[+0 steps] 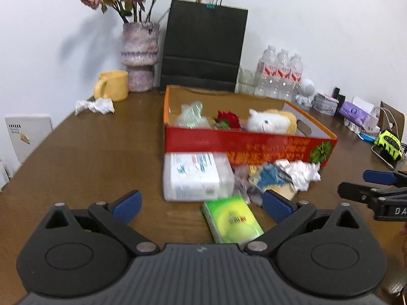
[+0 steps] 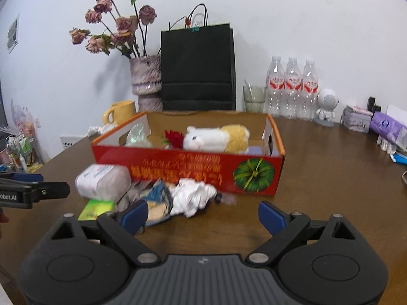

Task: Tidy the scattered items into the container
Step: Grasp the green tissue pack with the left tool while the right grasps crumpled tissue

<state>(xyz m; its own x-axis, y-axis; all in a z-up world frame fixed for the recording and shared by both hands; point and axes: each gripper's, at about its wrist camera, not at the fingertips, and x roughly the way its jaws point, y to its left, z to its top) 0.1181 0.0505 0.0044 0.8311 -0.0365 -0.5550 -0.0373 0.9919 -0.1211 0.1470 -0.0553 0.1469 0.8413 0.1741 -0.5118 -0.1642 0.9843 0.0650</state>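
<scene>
Left gripper gapes over green packet (right likewise spread).

Counts, wooden table:
- red cardboard box: 1
- plush toy in box: 1
- red flower in box: 1
- crumpled paper: 2
- water bottles, far edge: 3
- yellow mug: 1
- black bag: 1

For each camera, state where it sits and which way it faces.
Left wrist: on the left gripper, facing the red box and green packet; its open jaws show, the right gripper at its right edge.
Right wrist: on the right gripper, facing the box's front; open jaws show, left gripper at left.
Shared: box, plush toy, black bag.
</scene>
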